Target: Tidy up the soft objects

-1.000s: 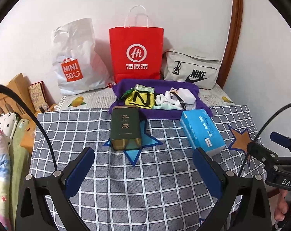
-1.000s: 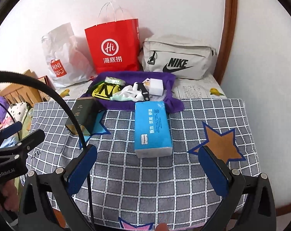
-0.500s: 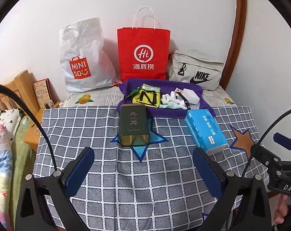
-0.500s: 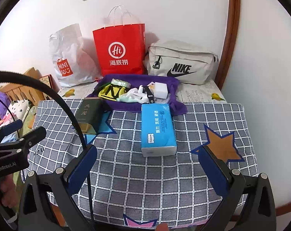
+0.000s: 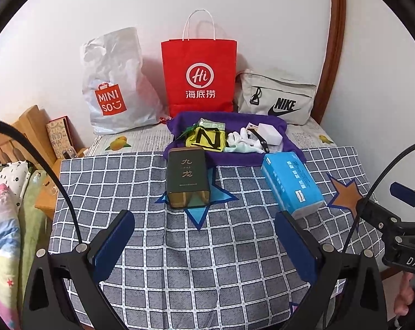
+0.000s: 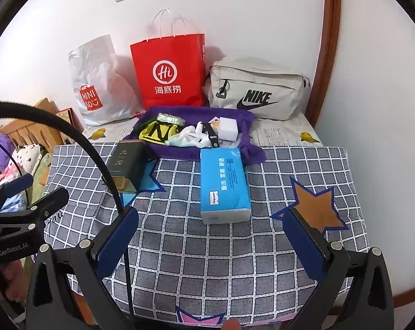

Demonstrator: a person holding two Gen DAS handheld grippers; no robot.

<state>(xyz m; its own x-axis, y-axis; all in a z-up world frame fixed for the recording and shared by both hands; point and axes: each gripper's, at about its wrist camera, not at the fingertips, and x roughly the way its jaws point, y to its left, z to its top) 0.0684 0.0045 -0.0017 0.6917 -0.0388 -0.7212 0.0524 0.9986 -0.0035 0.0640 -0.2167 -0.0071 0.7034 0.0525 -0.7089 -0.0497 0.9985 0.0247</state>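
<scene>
Two bags (image 5: 198, 74) behind – tin (image 5: 187, 177) | tissue pack (image 6: 224, 185) ahead

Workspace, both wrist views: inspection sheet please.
Surface: checked tablecloth with star prints.
Job's things: purple cloth holding a yellow-black fabric piece and white soft items.
Clutter: blue tissue pack, dark green tin, white block.
Tongs: left gripper and right gripper open, empty.
Cables: black cable crossing each view.
Surroundings: Miniso bag, red paper bag, Nike bag against the wall.
</scene>
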